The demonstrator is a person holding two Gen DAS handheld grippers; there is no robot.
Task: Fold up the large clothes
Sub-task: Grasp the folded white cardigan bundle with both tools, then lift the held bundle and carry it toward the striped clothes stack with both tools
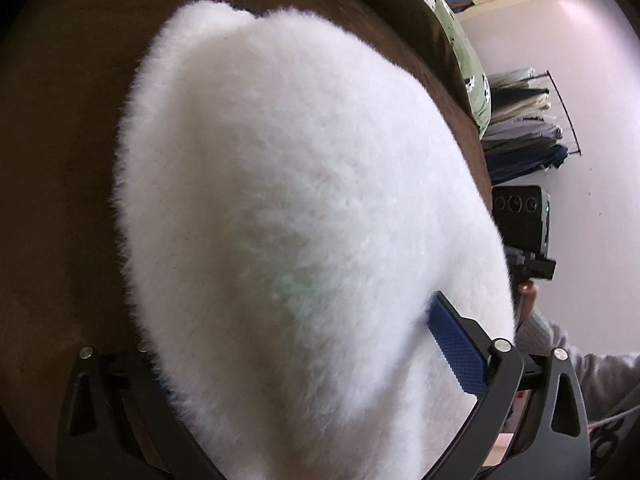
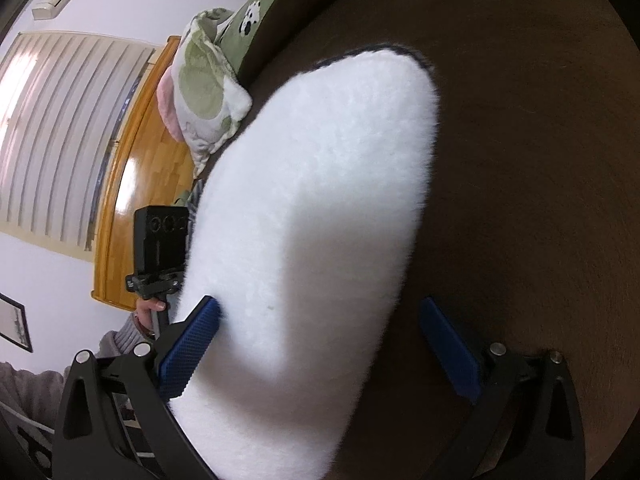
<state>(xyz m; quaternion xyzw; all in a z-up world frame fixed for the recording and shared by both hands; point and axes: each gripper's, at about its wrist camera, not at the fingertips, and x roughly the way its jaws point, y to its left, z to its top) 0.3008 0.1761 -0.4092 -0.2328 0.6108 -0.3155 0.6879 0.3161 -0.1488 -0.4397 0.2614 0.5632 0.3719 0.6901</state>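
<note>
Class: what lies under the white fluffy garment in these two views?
A brown surface shows around the white fluffy garment. A dark edge peeks out beneath its far end; anything else underneath is covered.

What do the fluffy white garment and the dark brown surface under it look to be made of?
The fluffy white garment looks like long-pile fleece or faux fur: matte, with fuzzy, hairy edges and a dark trim at its far end. The dark brown surface appears to be soft short-nap fabric, perhaps velvet or suede-like, with faint brushed streaks.

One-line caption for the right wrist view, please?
Right gripper fingers spread around white fleece garment on a brown bedspread.
</note>
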